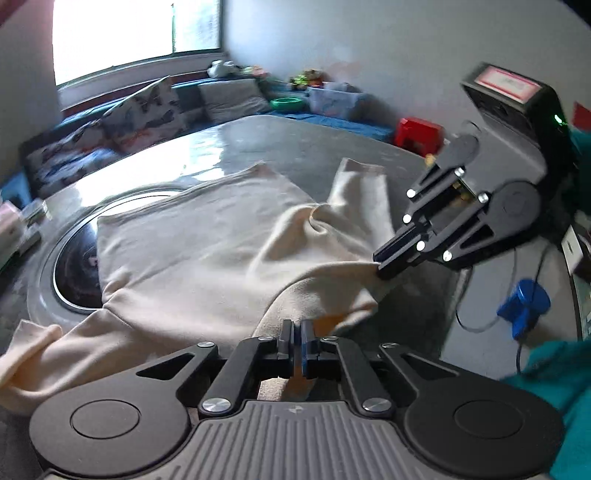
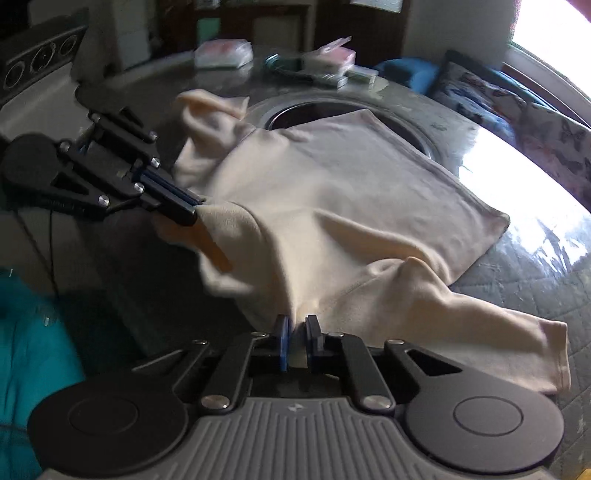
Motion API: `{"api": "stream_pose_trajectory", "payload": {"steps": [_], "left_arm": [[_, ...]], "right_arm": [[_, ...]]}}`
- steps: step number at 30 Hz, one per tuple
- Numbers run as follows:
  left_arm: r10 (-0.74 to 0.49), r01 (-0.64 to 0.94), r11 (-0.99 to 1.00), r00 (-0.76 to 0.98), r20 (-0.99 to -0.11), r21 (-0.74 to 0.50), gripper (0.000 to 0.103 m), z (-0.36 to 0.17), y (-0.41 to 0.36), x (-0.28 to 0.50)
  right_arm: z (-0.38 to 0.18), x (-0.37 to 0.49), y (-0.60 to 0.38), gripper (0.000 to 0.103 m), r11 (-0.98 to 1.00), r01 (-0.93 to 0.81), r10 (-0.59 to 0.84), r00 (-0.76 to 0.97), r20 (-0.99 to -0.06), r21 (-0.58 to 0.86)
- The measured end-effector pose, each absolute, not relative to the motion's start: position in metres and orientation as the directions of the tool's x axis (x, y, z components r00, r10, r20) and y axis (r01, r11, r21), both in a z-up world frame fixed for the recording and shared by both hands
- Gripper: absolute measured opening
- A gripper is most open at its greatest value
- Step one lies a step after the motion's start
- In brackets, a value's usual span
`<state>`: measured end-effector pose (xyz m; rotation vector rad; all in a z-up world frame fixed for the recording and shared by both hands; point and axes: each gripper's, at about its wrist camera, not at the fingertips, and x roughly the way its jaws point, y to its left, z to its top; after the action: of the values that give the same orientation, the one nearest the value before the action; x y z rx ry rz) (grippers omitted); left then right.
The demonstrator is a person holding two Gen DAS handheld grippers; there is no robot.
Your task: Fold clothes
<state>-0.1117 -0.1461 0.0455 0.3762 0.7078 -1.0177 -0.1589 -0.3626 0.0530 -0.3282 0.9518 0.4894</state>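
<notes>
The left gripper (image 1: 297, 330) is clenched on the near edge of a cream long-sleeved top (image 1: 192, 236), and the right gripper (image 2: 297, 326) pinches that same edge further along. The top lies spread across a grey quilted table (image 1: 295, 144), partly over a round inset (image 2: 306, 109), sleeves trailing to both sides. Folding looks barely begun: no finished fold shows yet.

A grey quilted table cover (image 1: 280, 140) under glossy clear plastic has a round dark recessed disc (image 1: 74, 273) set near its left edge. Beyond its far edge lie butterfly-print cushions (image 1: 144, 107) beneath a bright window (image 1: 136, 33), with a green bowl (image 1: 286, 103) and a red plastic box (image 1: 419, 134) farther right. Off the right edge sits a blue plastic spool (image 1: 522, 308). White packets (image 2: 223, 53) rest on the table's far side.
</notes>
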Motion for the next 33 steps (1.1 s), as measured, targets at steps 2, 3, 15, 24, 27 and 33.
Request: {"api": "stream_pose_trajectory", "payload": {"steps": [2,3,15,24,27,33], "left_arm": [[-0.640,0.884,0.466,0.315,-0.701,-0.028,0.003,0.043,-0.145,-0.115],[-0.636,0.885,0.464,0.311,-0.706,-0.029,0.003,0.041,-0.145,-0.115],[-0.561,0.723,0.689,0.501,-0.659,-0.037,0.011,0.057,-0.118,-0.066],[-0.348,0.412,0.908,0.633,-0.691,-0.079,0.011,0.030,-0.063,0.007],[-0.257,0.318,0.947,0.686,-0.681,-0.037,0.011,0.025,-0.050,0.016],[-0.057,0.032,0.998,0.771,-0.634,-0.051,0.011,0.026,-0.010,0.031]], "right_arm": [[0.060,-0.158,-0.363,0.010,0.844,-0.534,0.263,0.495,-0.828,-0.051],[0.063,-0.158,-0.363,0.011,0.845,-0.532,0.269,0.505,-0.820,-0.051],[0.035,-0.118,-0.321,0.012,0.809,-0.587,0.359,0.485,-0.798,0.007],[0.029,-0.117,-0.320,0.016,0.803,-0.595,0.362,0.463,-0.809,0.019],[0.029,-0.116,-0.321,0.016,0.805,-0.593,0.362,0.458,-0.812,0.024],[0.029,-0.115,-0.320,0.016,0.802,-0.597,0.357,0.450,-0.818,0.022]]}}
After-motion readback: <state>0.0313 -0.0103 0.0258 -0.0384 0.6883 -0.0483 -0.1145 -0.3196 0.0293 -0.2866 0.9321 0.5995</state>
